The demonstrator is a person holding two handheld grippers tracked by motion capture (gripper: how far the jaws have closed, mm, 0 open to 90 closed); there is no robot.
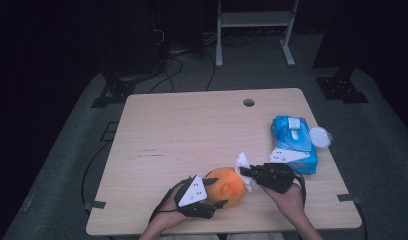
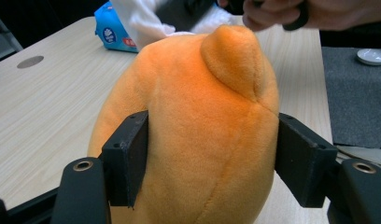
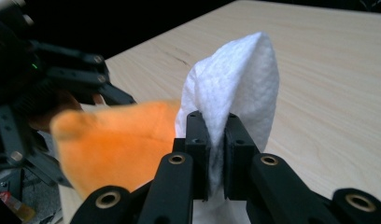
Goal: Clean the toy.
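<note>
Low in the high view, just left of centre, the left gripper [image 1: 212, 192] clamps an orange plush toy [image 1: 227, 186] that sits on the wooden table [image 1: 192, 130]; in the left gripper view its 2 jaws press into the toy's flanks. The right gripper [image 1: 246, 175] pinches a white tissue [image 1: 241, 162], jaws nearly together on the fold, and the tissue touches the toy's right side. A blue tissue pack [image 1: 293, 142] lies at centre right, near the table's right edge.
</note>
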